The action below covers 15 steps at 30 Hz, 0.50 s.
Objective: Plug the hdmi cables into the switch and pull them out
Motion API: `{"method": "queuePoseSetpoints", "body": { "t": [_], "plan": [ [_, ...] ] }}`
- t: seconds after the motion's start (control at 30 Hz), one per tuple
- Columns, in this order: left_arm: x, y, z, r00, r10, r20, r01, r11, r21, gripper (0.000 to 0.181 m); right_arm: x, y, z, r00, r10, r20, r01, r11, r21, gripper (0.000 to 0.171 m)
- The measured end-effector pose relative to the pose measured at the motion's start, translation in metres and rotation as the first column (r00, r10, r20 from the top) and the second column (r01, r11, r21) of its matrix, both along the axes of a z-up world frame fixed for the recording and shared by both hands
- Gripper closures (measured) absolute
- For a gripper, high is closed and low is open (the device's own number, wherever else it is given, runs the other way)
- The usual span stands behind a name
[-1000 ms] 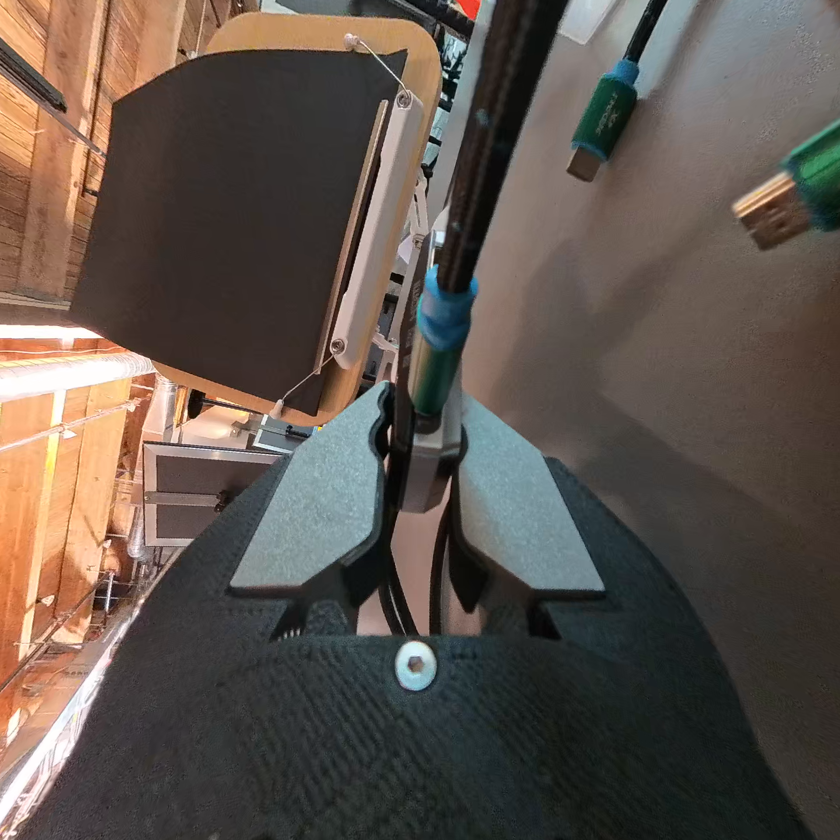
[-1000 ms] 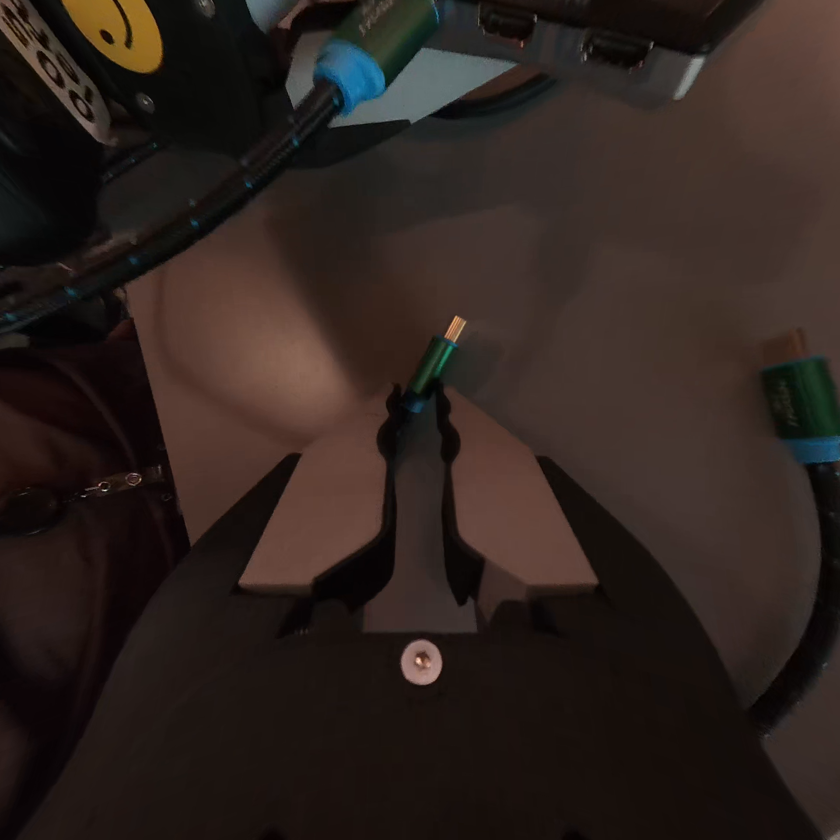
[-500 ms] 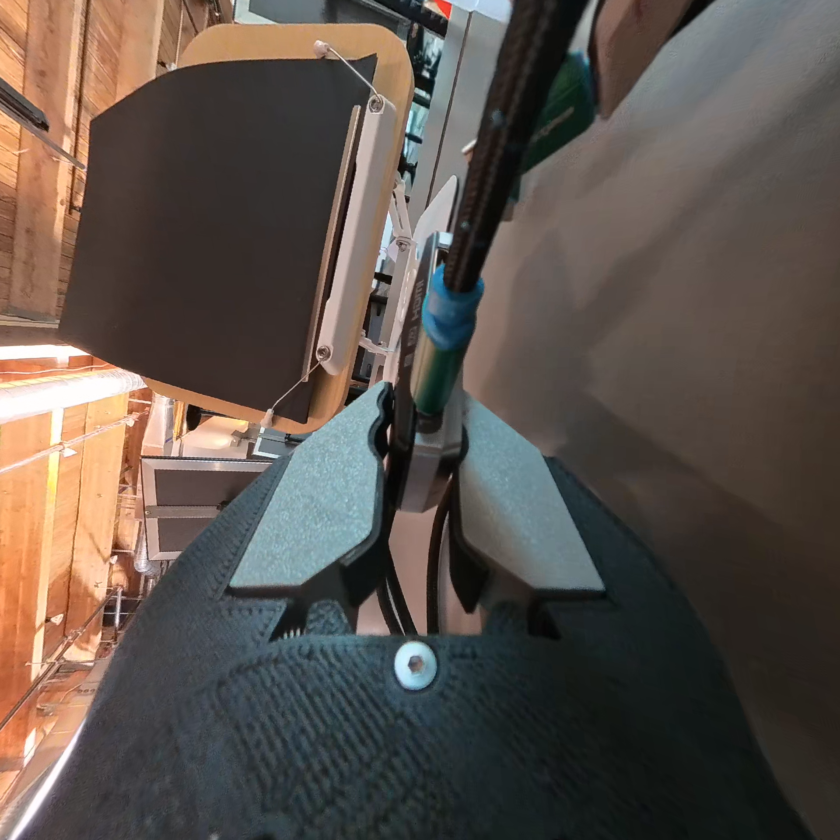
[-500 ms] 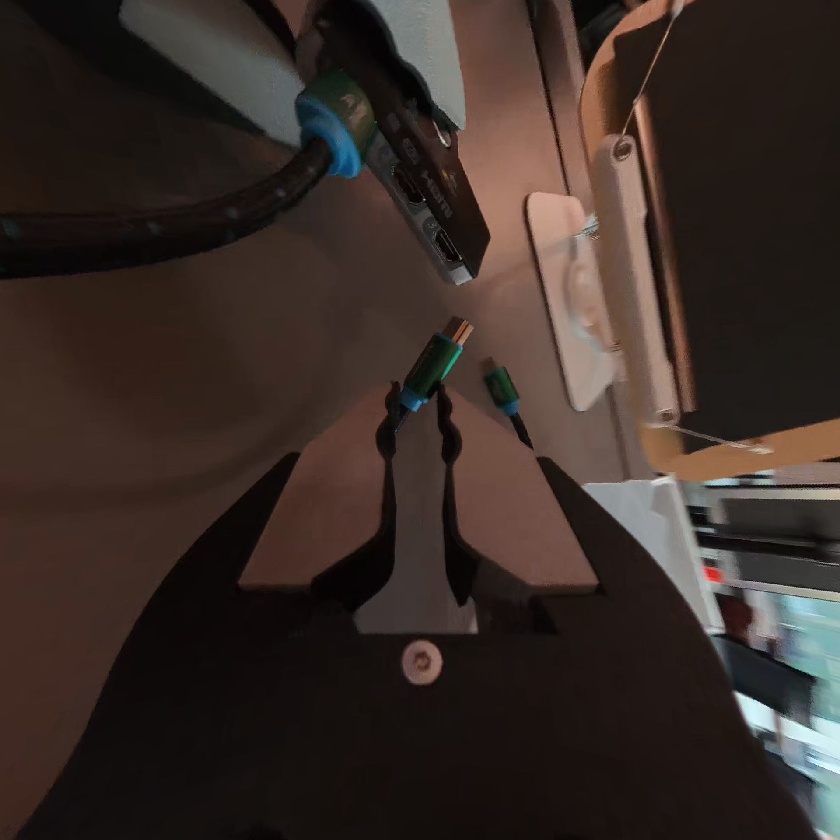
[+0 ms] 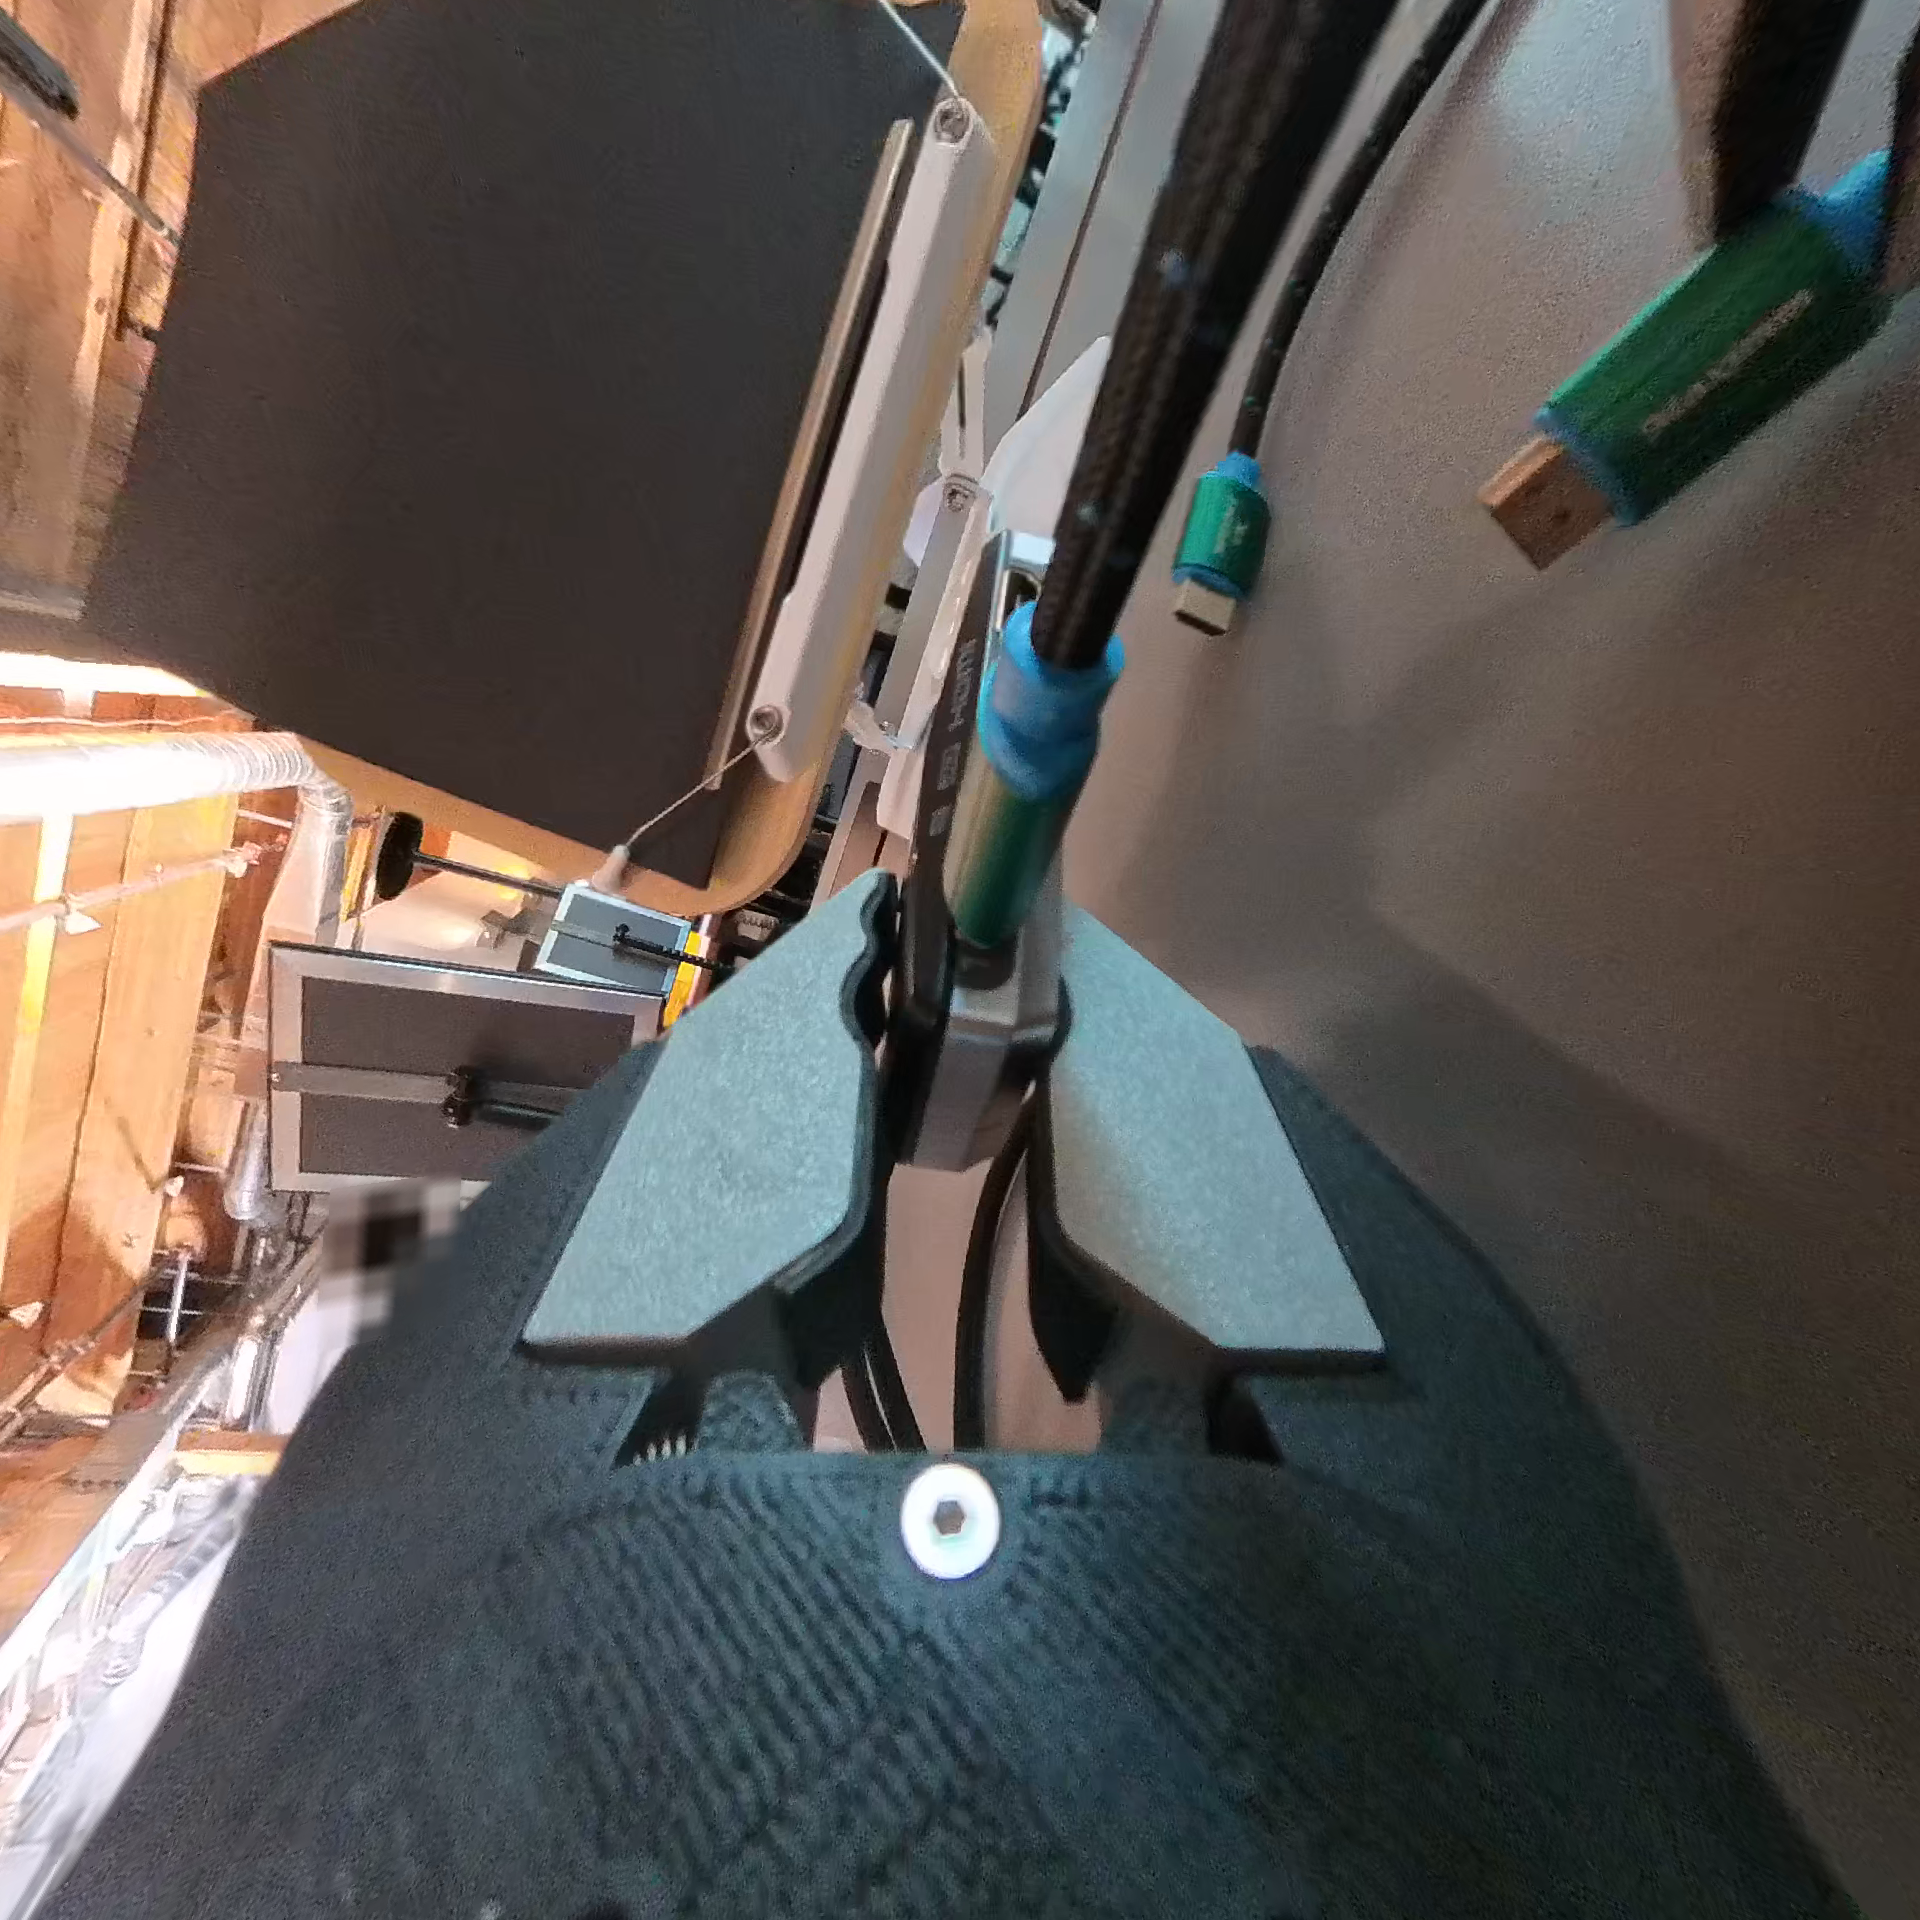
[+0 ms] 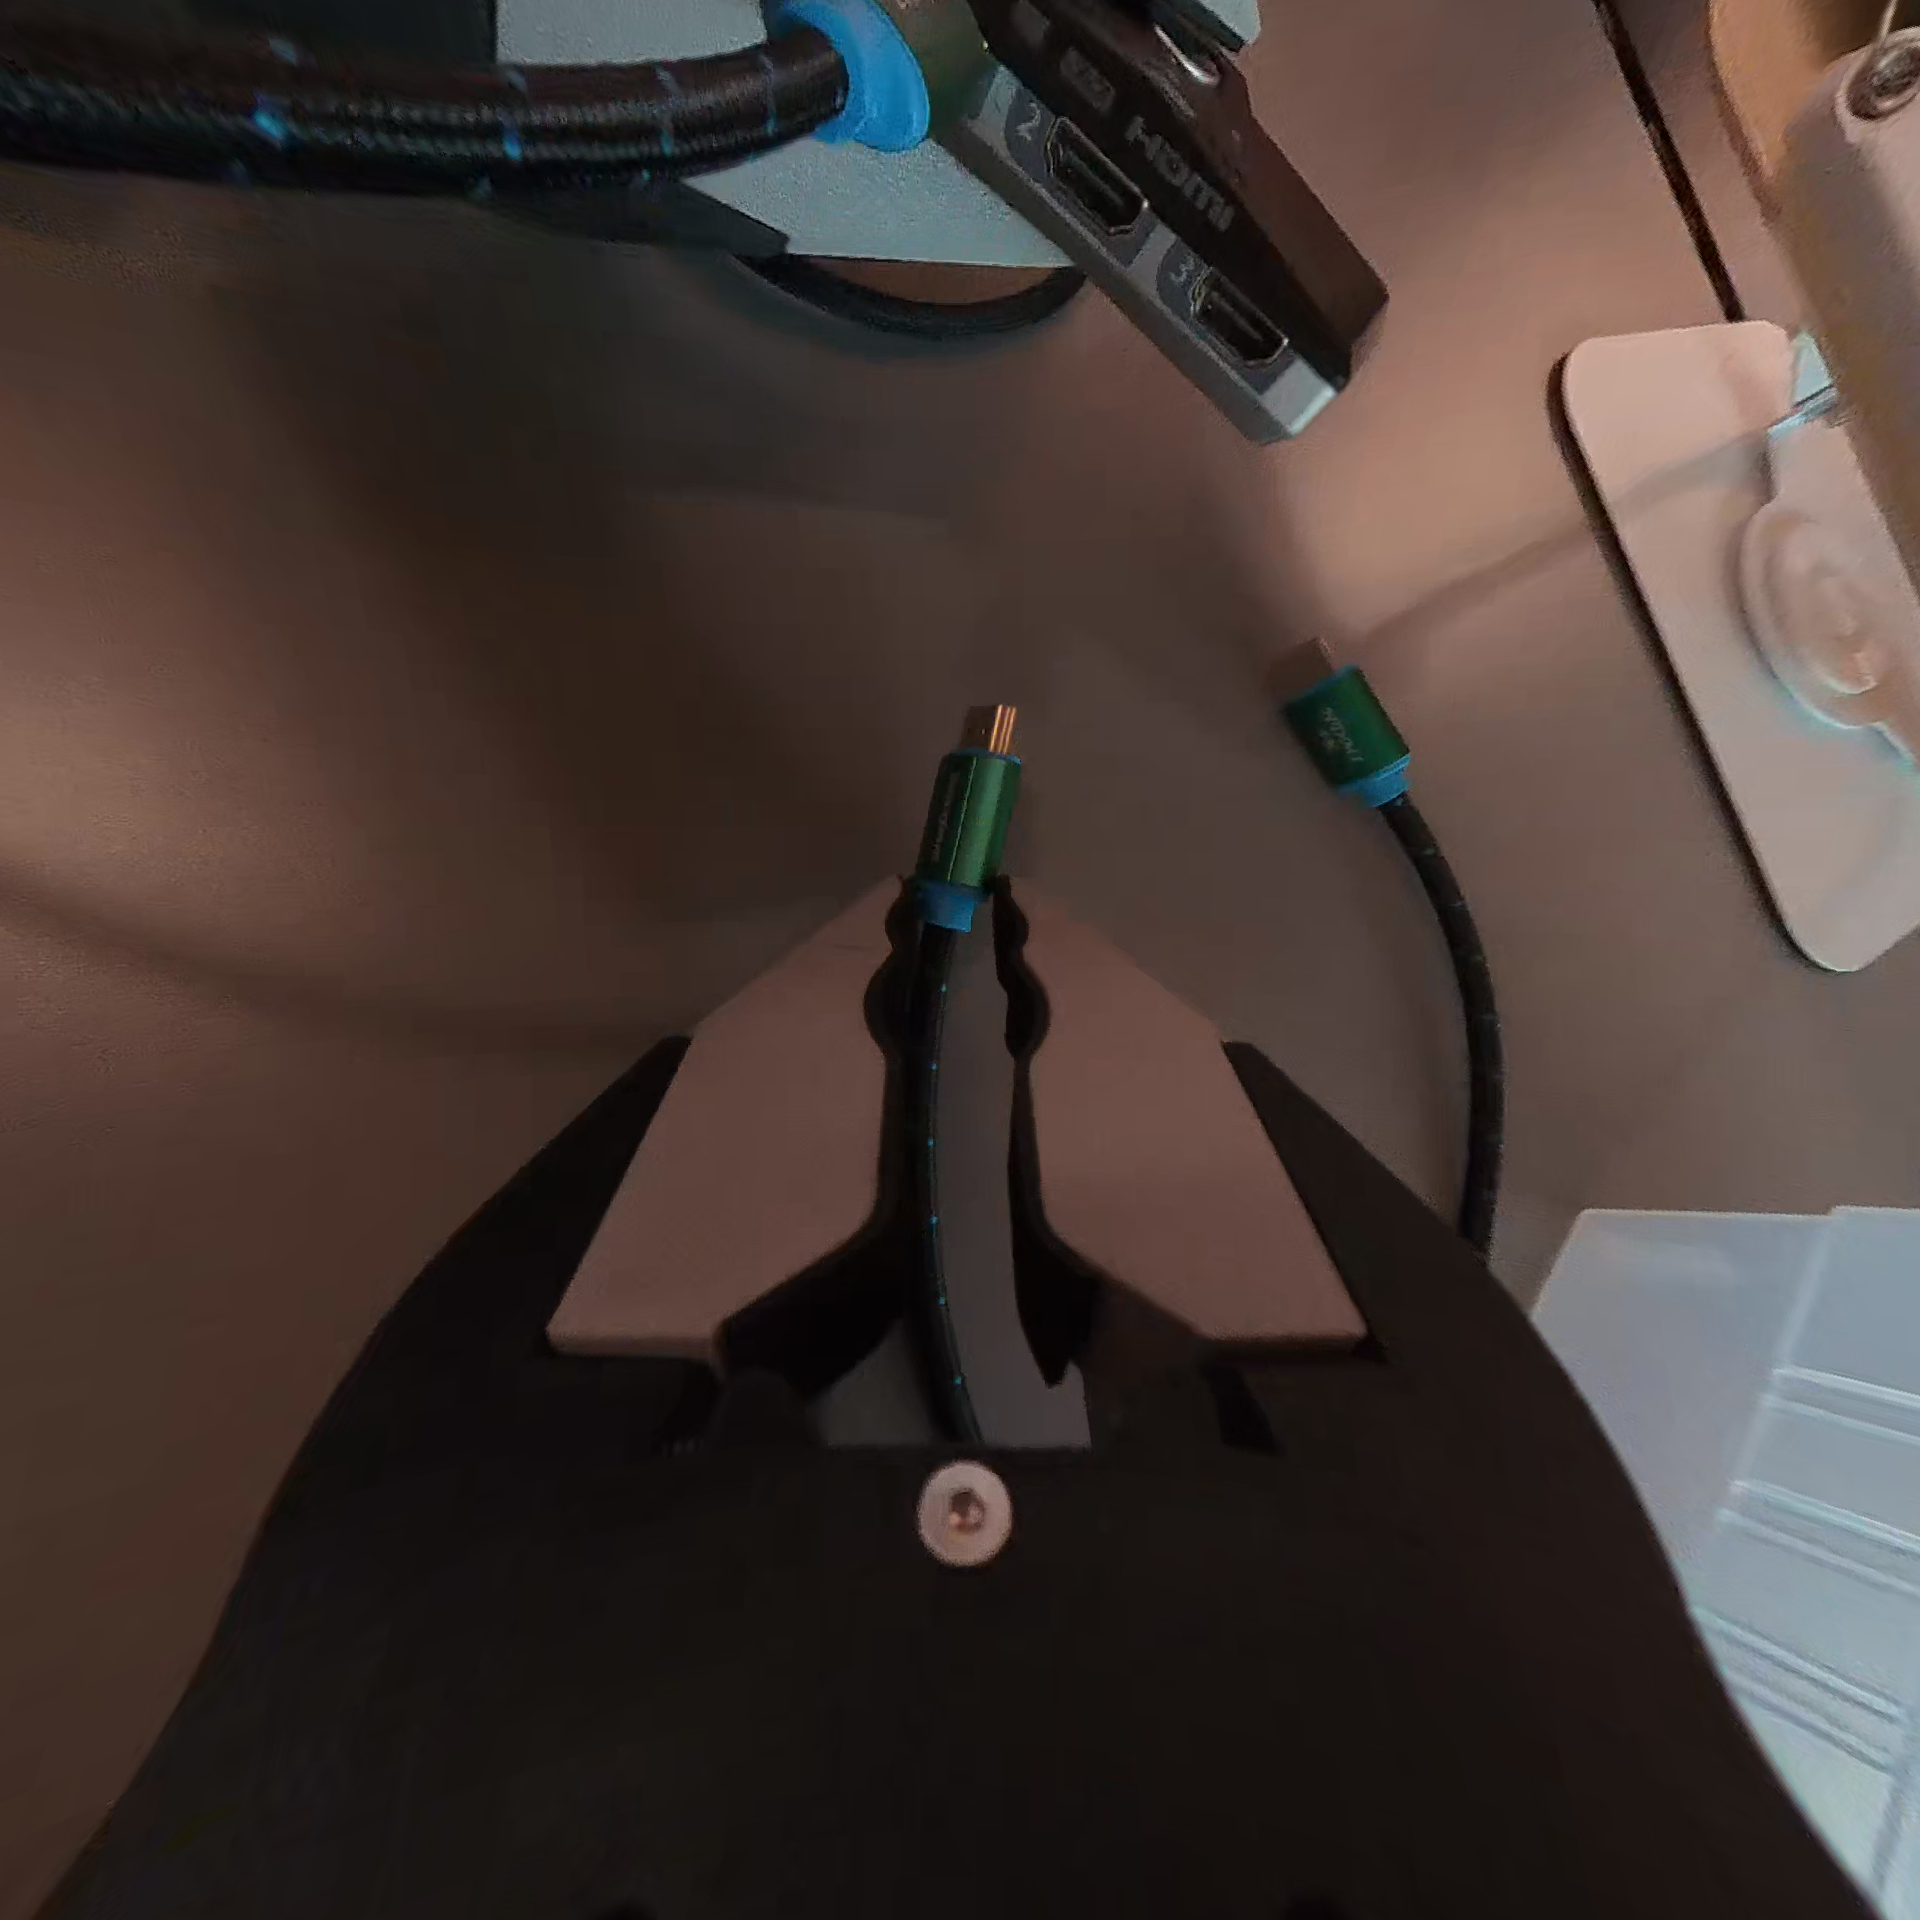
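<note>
Switch (image 5: 961,1049) is clamped in left gripper (image 5: 966,997) w/ one cable plugged in, green HDMI plug (image 6: 966,821) is pinched by right gripper (image 6: 951,904) mid-frame, 2 ports left open upper right.

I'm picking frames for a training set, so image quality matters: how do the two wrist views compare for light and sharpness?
Left wrist view: bright daylight, the gripped switch crisp, only the free green plug at upper right smeared. Right wrist view: dim and brownish, the held plug readable, the switch soft, right edge washed out; both views bend at the edges.
</note>
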<state>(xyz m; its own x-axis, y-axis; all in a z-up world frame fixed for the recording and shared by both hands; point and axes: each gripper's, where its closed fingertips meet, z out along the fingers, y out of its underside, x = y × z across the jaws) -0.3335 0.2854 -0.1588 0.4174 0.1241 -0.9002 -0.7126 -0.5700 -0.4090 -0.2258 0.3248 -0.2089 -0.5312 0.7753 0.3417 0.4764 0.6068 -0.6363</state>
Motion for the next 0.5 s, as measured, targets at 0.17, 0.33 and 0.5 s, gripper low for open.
{"method": "queuePoseSetpoints", "body": {
  "t": [0.17, 0.33, 0.5],
  "plan": [
    [0.000, -0.001, 0.001, 1.000, 0.003, -0.014, -0.003, 1.000, -0.004, 0.160, 0.000, -0.004, 0.002, 0.999, -0.020, 0.029, 0.024, 0.991, -0.130, 0.158],
    [-0.001, -0.001, 0.001, 1.000, 0.006, -0.012, -0.006, 1.000, -0.003, 0.160, 0.000, -0.006, 0.021, 0.997, -0.033, 0.073, 0.061, 0.904, -0.422, 0.145],
    [-0.002, -0.002, 0.001, 1.000, 0.006, -0.005, -0.006, 1.000, -0.001, 0.160, -0.016, 0.034, 0.038, 0.977, -0.203, -0.060, 0.174, 0.932, -0.317, 0.133]
  ]
}}
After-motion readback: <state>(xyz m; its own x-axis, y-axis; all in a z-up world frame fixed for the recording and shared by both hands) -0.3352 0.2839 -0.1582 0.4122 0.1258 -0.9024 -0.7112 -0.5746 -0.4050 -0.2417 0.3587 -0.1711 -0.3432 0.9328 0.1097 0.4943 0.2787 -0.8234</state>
